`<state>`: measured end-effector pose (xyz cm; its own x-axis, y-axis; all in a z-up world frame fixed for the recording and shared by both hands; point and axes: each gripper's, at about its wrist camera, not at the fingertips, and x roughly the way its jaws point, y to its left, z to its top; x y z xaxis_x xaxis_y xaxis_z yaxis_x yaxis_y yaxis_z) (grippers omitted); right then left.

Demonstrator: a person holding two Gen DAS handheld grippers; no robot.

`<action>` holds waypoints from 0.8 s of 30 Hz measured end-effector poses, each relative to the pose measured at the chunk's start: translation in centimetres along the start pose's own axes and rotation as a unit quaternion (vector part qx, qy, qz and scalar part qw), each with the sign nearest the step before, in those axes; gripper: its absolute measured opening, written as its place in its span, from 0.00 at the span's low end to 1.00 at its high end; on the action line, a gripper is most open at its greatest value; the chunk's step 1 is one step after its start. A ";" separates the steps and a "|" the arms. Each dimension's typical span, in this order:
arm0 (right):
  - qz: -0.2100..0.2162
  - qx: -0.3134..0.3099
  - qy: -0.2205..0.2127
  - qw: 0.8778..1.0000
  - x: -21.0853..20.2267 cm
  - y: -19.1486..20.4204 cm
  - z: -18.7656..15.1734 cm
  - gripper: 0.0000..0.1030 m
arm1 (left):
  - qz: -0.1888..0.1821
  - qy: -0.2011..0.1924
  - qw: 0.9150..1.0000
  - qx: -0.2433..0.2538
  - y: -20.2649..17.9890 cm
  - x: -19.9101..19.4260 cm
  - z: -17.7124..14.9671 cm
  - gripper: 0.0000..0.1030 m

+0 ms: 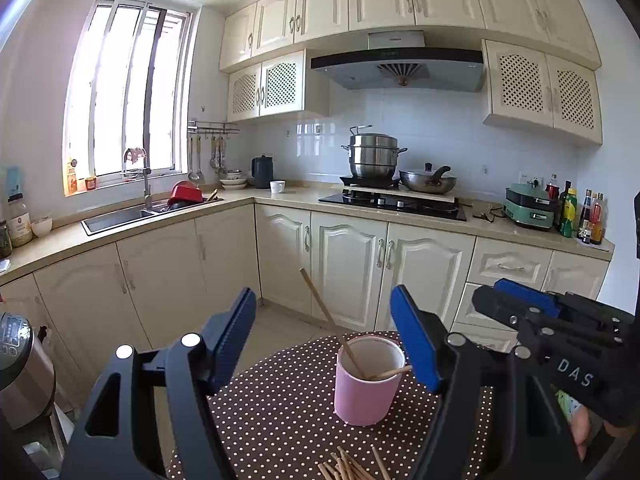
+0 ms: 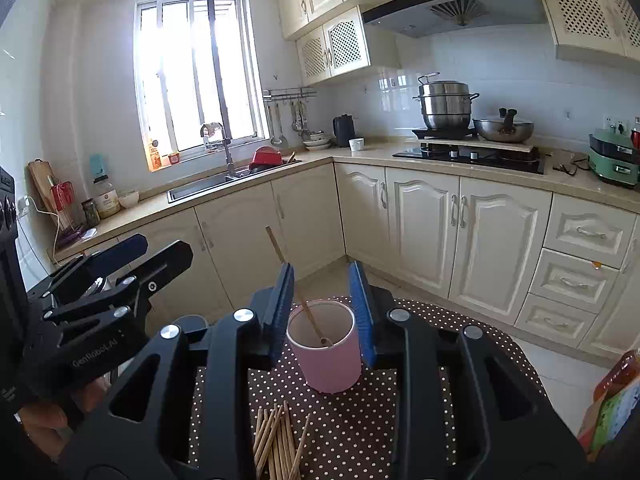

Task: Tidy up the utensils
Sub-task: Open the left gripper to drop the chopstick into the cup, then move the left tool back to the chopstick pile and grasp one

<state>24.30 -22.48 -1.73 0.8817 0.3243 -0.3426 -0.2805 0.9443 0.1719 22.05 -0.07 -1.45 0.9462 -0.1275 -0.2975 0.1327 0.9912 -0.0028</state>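
Note:
A pink cup [image 1: 366, 392] [image 2: 326, 364] stands on the brown polka-dot tablecloth [image 1: 280, 400] [image 2: 420, 420]. Inside it one long wooden chopstick [image 1: 320, 304] [image 2: 278, 248] leans to the upper left, and a second one [image 1: 390, 374] rests low against the rim. Loose chopsticks [image 1: 352, 466] [image 2: 276, 436] lie in a pile nearer to me. My left gripper [image 1: 322, 292] [image 2: 160, 250] is open wide above the table with nothing between its pads. My right gripper [image 2: 321, 267] [image 1: 486, 296] hovers over the cup, its jaws parted; the leaning chopstick passes by its left finger, unpressed.
A rice cooker [image 1: 20, 368] stands low at the left of the table. A colourful package [image 2: 616, 404] sits at the table's right edge. Beyond the table are tiled floor, cream cabinets [image 1: 348, 272], a sink [image 1: 120, 216] and a stove [image 1: 392, 202].

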 end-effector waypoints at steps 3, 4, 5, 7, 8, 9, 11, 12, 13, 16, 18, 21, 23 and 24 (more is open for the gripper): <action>0.002 0.003 0.005 1.000 -1.0 0.1 -0.7 0.28 | -0.001 0.012 1.000 -0.001 0.7 -1.0 -0.6 0.67; 0.002 0.003 0.008 1.000 -1.2 0.1 -1.1 0.29 | -0.003 0.017 1.000 -0.002 0.9 -1.4 -0.9 0.67; 0.003 0.003 0.012 1.000 -1.4 0.2 -1.6 0.29 | -0.005 0.023 1.000 -0.003 1.1 -1.7 -1.3 0.67; 0.002 0.005 0.022 1.000 -1.7 0.1 -2.6 0.29 | -0.001 0.039 0.999 -0.004 1.6 -2.1 -2.2 0.67; 0.003 0.007 0.029 1.000 -1.8 0.1 -3.2 0.29 | 0.001 0.047 0.999 -0.004 1.7 -2.2 -2.7 0.67; 0.005 0.008 0.036 0.999 -1.7 0.1 -3.7 0.29 | 0.002 0.055 0.998 -0.002 1.8 -2.2 -3.2 0.67; 0.005 0.008 0.054 0.999 -1.4 0.0 -5.0 0.29 | 0.004 0.081 0.997 0.002 2.0 -2.0 -4.7 0.67; 0.006 0.011 0.065 0.998 -1.1 0.0 -5.8 0.29 | 0.000 0.103 0.995 0.000 2.2 -1.6 -5.6 0.67; 0.007 0.013 0.073 0.997 -1.0 -0.1 -6.5 0.29 | -0.008 0.119 0.993 -0.004 2.3 -1.3 -6.4 0.67; 0.008 0.021 0.101 0.995 -0.4 -0.3 -8.6 0.29 | -0.031 0.178 0.983 -0.021 2.8 0.2 -9.2 0.67; 0.012 0.026 0.124 0.992 0.1 -0.4 -10.1 0.29 | -0.039 0.227 0.973 -0.031 3.1 1.5 -11.3 0.67; 0.017 0.033 0.159 0.987 1.0 -0.4 -12.3 0.29 | -0.041 0.272 0.961 -0.039 3.2 2.8 -14.2 0.67; 0.018 0.035 0.175 0.984 1.5 -0.4 -13.3 0.29 | -0.045 0.295 0.954 -0.044 3.3 3.4 -15.6 0.67; 0.020 0.039 0.185 0.982 1.9 -0.4 -13.9 0.29 | -0.046 0.309 0.949 -0.047 3.2 3.8 -16.3 0.67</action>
<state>20.79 -21.50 -15.30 0.6686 0.3721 -0.6439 -0.2697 0.9282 0.2564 21.21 3.28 -18.18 0.5752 -0.1961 -0.7942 0.1517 0.9796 -0.1321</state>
